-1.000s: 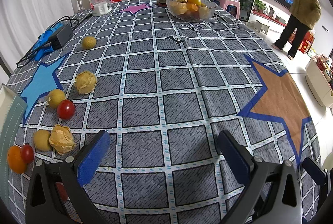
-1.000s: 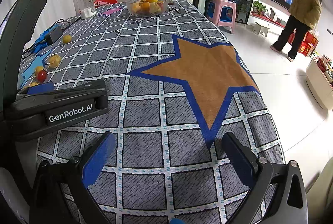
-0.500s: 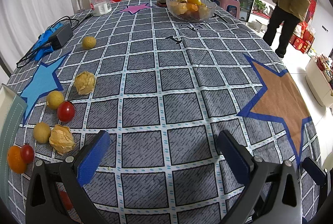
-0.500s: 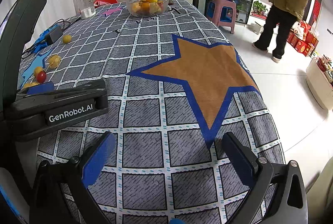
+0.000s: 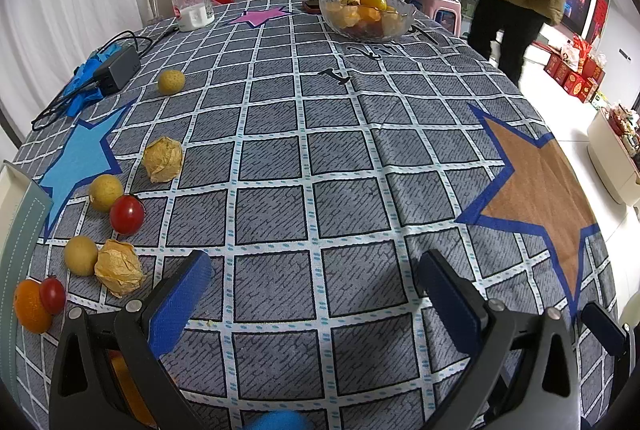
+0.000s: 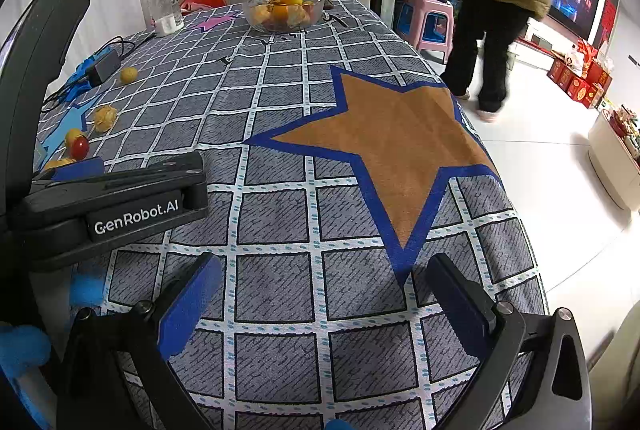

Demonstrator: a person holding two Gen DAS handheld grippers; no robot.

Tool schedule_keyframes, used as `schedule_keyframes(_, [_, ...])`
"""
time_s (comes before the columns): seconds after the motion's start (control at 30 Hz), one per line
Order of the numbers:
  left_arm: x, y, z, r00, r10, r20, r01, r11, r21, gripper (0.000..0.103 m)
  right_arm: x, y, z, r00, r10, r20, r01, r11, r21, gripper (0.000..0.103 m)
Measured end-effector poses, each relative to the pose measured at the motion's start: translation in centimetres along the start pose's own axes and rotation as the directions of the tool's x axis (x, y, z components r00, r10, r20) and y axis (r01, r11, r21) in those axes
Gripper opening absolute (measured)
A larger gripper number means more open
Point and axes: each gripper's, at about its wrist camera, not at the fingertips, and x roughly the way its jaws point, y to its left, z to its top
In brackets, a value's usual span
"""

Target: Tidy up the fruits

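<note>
1. Viewing from the left wrist:
   - The left gripper point(image 5: 316, 290) hangs above bare tablecloth point(image 5: 312, 158) with its fingers spread wide and nothing between them.
   - The loose fruit lies to the left of the fingers. Closest to the left fingertip is a papery husked fruit point(image 5: 119, 272), touching a round yellow fruit point(image 5: 81, 255).
   - Just beyond them is a glossy cherry tomato point(image 5: 127, 214). A second husked fruit point(image 5: 163, 159) sits further ahead, still left of the fingers.
   - An orange point(image 5: 30, 306) and a small tomato point(image 5: 52, 295) lie furthest left.
   - The glass bowl point(image 5: 344, 26), already holding fruit, stands far ahead, slightly right of the fingers' axis.
   - The fruits are near-round, so no long axis governs the grasp. The husks look crumpled and likely crushable.

2. Viewing from the right wrist:
   - The right gripper point(image 6: 320, 298) also has its fingers spread and empty, over woven grid cloth beside the brown star.
   - The fruit cluster, including the tomato point(image 6: 79, 147), lies far left, beyond the left gripper body point(image 6: 112, 206).
   - Judgement: the left gripper is the nearer tool. The coming move is a leftward shift onto the fruit.
</note>
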Motion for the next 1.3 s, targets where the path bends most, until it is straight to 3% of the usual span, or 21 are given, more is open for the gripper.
schedule_keyframes(0.17, [-1.6, 0.5, -0.7, 0.998, -0.049, -0.033, 0.050, 0.998, 0.024, 0.103, 0.0, 0.0, 0.0, 1.000, 0.000, 0.000, 0.000, 1.000, 0.000, 0.103])
schedule_keyframes(0.23, [-2.6, 1.4, -0.9, 0.997, -0.070, -0.010, 0.070, 0.997, 0.032, 0.103, 0.0, 0.0, 0.0, 1.000, 0.000, 0.000, 0.000, 1.000, 0.000, 0.103])
schedule_keyframes(0.4, [-8.4, 4.8, -2.9, 0.987, -0.095, 0.129, 0.085, 0.993, 0.080, 0.103, 0.0, 0.0, 0.0, 1.000, 0.000, 0.000, 0.000, 1.000, 0.000, 0.103])
schedule_keyframes(0.5, [-10.6, 8.1, -4.4, 0.981, -0.073, 0.180, 0.056, 0.994, 0.099, 0.103, 0.0, 0.0, 0.0, 1.000, -0.002, -0.001, 0.002, 1.000, -0.001, 0.103])
schedule_keyframes(0.67, [-9.8, 14.0, -7.8, 0.991, -0.019, 0.133, 0.012, 0.998, 0.054, 0.103, 0.0, -0.1, 0.0, 1.000, -0.008, -0.004, 0.008, 1.000, -0.001, 0.103])
schedule_keyframes(0.77, [-8.6, 15.7, -9.1, 0.995, 0.024, 0.095, -0.026, 0.999, 0.022, 0.103, 0.0, -0.1, 0.1, 1.000, -0.011, -0.006, 0.011, 1.000, 0.000, 0.103])
schedule_keyframes(0.83, [-7.3, 16.6, -9.7, 1.000, -0.001, 0.031, 0.002, 1.000, -0.011, 0.103, 0.1, 0.0, 0.1, 1.000, -0.012, -0.006, 0.012, 1.000, 0.000, 0.103])
schedule_keyframes(0.97, [-7.0, 16.8, -9.8, 1.000, 0.002, 0.016, -0.002, 1.000, -0.015, 0.103, 0.1, 0.4, 0.1, 1.000, -0.024, 0.002, 0.024, 1.000, -0.007, 0.103])
schedule_keyframes(1.13, [-7.3, 17.1, -9.2, 0.999, -0.015, -0.033, 0.015, 1.000, 0.010, 0.103, -2.1, 3.2, -1.1, 0.987, 0.152, 0.052, -0.150, 0.988, -0.041, 0.103])
schedule_keyframes(1.3, [-8.5, 18.2, -8.0, 0.996, 0.019, 0.086, -0.020, 1.000, 0.013, 0.103, -3.6, 7.9, -1.5, 0.966, 0.250, 0.067, -0.236, 0.957, -0.171, 0.103])
